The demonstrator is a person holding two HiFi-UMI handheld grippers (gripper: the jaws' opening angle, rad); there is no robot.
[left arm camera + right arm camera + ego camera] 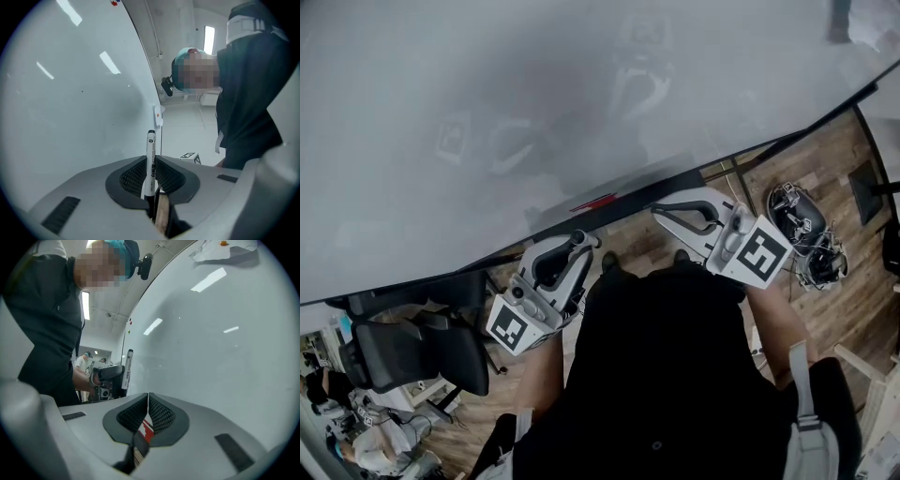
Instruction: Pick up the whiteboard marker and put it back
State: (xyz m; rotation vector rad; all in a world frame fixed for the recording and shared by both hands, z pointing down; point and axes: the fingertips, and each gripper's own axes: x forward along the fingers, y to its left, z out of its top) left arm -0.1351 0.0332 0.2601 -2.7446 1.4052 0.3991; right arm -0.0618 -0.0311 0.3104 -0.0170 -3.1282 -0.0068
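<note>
Whiteboard marker point(151, 145) clamped in left gripper point(151, 161) fingers, right gripper point(148, 401) fingers closed together, empty, whiteboard point(534, 112) alongside.

Even indoor light, ceiling-lamp glare streaks on whiteboard point(75, 103), dark fisheye corners in gripper views

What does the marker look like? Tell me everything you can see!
The whiteboard marker is slim and white, with black print along its barrel and a black tip on top. It looks like plastic. It stands upright, pinched between the jaws of the left gripper, its top poking out above them, right beside the whiteboard.
</note>
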